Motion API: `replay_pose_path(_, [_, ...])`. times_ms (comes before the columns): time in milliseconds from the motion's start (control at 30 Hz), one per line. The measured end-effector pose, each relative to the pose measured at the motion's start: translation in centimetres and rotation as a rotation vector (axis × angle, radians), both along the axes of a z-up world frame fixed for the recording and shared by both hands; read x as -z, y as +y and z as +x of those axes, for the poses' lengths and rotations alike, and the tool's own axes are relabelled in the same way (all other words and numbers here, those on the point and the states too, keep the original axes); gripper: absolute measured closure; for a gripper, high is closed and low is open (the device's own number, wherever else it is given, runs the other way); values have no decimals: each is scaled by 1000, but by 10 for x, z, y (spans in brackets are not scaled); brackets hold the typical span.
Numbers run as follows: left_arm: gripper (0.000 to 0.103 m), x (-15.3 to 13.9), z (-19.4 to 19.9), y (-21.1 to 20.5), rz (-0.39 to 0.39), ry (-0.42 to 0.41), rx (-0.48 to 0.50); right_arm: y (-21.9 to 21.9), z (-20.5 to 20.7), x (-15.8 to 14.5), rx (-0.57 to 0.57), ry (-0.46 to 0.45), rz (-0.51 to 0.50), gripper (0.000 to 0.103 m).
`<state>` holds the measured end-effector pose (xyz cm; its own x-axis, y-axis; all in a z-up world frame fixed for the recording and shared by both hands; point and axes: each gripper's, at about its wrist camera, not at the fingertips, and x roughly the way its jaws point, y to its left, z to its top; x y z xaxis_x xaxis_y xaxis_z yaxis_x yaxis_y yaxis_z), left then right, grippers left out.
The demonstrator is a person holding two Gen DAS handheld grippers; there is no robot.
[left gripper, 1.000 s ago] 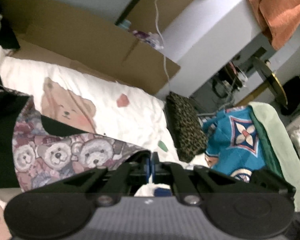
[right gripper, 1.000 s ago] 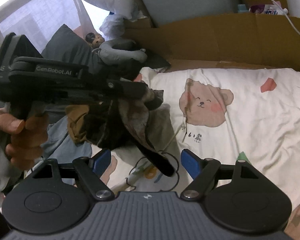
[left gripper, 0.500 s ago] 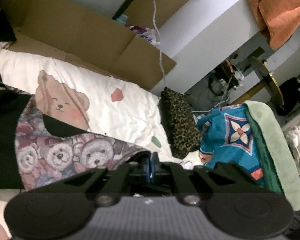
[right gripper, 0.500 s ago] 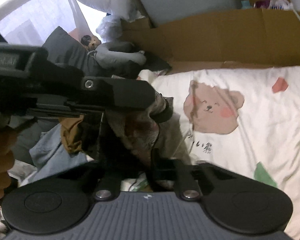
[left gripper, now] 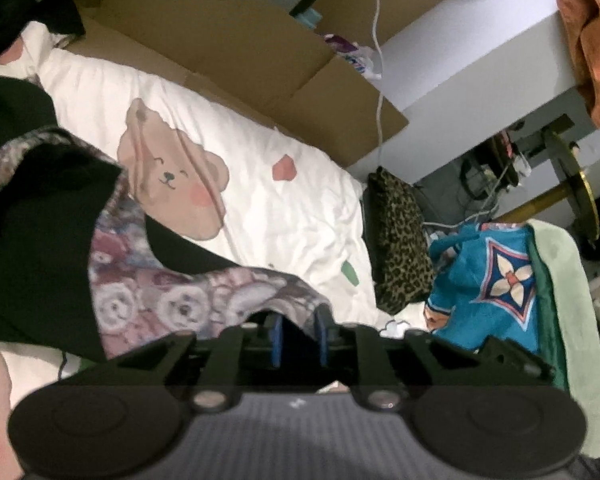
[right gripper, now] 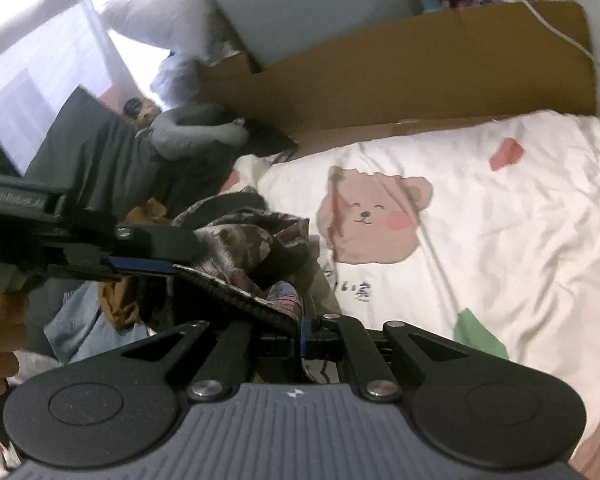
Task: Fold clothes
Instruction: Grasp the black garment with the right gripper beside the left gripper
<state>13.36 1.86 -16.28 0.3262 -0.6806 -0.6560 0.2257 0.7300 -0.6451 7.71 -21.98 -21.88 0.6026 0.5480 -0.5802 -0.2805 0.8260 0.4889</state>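
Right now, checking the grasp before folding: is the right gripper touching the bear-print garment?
Touching. The right wrist view shows the right gripper shut on the bear-print garment, its dark edge running between the jaws.

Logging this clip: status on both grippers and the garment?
Left gripper open beside bear-print garment. Right gripper shut on garment. Nothing blocking on bedsheet.

A bed (left gripper: 300, 216) covered in a white sheet printed with a brown bear (right gripper: 374, 220) is carrying everything. A bear-print garment (left gripper: 172, 300) is lying across it, and flattened cardboard (right gripper: 400, 80) is lining its far edge.
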Motion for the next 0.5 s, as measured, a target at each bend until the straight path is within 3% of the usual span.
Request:
replay_pose_path(100, [71, -2, 3, 4, 8, -11, -30, -20, 0, -2, 48, 3, -13, 103])
replay_pose_path(500, [70, 13, 12, 20, 86, 2, -146, -125, -21, -14, 219, -15, -52, 103])
